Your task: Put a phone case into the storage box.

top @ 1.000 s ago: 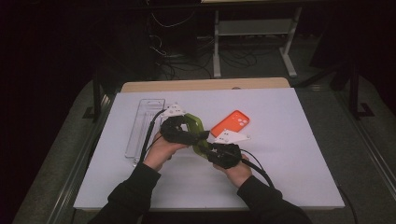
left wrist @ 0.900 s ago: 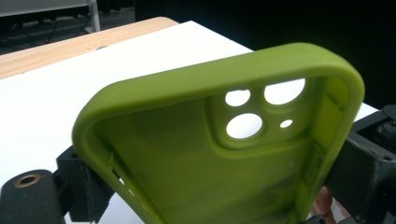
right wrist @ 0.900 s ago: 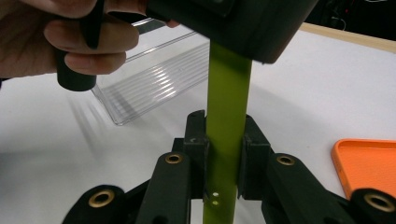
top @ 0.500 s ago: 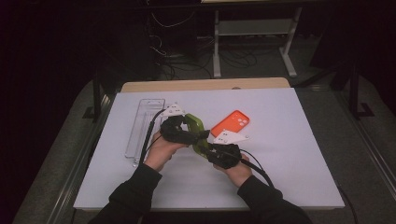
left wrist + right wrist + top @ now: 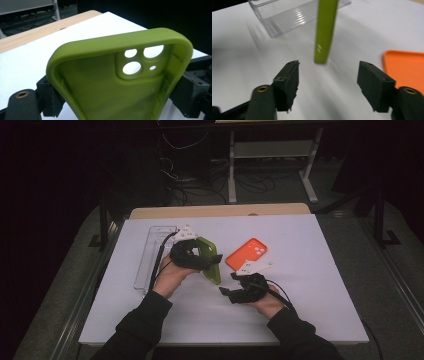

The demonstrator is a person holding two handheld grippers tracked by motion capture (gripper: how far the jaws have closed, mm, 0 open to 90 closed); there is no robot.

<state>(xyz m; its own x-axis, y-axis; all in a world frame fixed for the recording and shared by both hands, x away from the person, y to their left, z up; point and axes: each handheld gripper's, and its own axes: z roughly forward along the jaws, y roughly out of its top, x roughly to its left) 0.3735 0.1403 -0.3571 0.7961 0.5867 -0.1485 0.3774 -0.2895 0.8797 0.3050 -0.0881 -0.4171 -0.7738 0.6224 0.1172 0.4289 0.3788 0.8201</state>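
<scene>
My left gripper (image 5: 202, 261) is shut on a green phone case (image 5: 210, 260) and holds it tilted above the white table. In the left gripper view the case (image 5: 105, 95) shows its hollow inner side and camera holes, with the pads (image 5: 190, 92) pressing on its two long edges. My right gripper (image 5: 227, 293) sits a little nearer the person, its jaws having just been opening. In the right gripper view it (image 5: 328, 77) is open with nothing between the pads. The case's lower end (image 5: 325, 30) hangs just beyond its tips.
An orange phone case (image 5: 246, 253) lies flat on the table right of the green one, also seen as an orange corner (image 5: 404, 67). A clear plastic tray (image 5: 150, 256) lies at the left. The white table top (image 5: 310, 285) ends in a wooden strip at the back.
The right gripper's jaws, shut close against the green case before, now stand open and apart from it. The left gripper still holds the case in about the same place.
</scene>
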